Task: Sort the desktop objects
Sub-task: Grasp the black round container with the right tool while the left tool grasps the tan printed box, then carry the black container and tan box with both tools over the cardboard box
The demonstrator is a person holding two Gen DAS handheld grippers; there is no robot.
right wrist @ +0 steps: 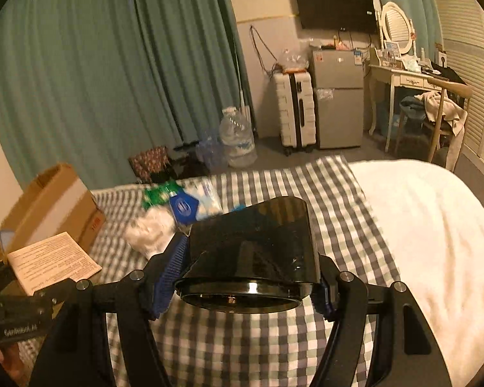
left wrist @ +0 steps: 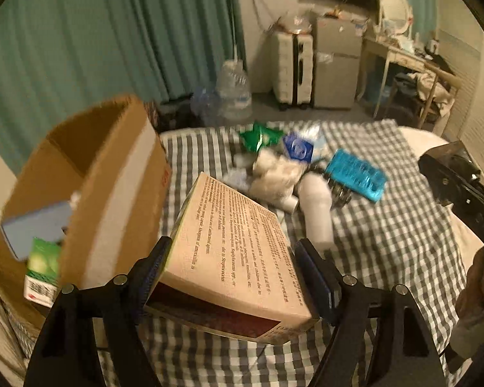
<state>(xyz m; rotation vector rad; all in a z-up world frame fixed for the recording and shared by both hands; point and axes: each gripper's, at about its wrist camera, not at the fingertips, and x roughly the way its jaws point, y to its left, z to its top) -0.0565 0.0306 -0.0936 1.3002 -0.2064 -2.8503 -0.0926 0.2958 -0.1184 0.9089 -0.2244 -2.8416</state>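
My left gripper (left wrist: 234, 277) is shut on a flat beige printed carton (left wrist: 235, 245) and holds it tilted above the checked cloth, right beside an open cardboard box (left wrist: 113, 174). The box holds a blue item (left wrist: 35, 229) and a green-white carton (left wrist: 43, 271). My right gripper (right wrist: 248, 274) is shut on a glossy black curved object (right wrist: 255, 245), held above the cloth. A pile lies further back: green packet (left wrist: 261, 135), blue pouch (left wrist: 298, 148), white fluffy wad (left wrist: 277, 174), white bottle (left wrist: 316, 209), turquoise tray (left wrist: 356, 174).
The checked cloth (right wrist: 242, 348) covers a bed with a white blanket (right wrist: 435, 242) on its right. Beyond the bed stand water jugs (right wrist: 237, 138), a suitcase (right wrist: 297, 109), a small fridge (right wrist: 338, 96) and a dressing table (right wrist: 409, 80). Green curtains hang behind.
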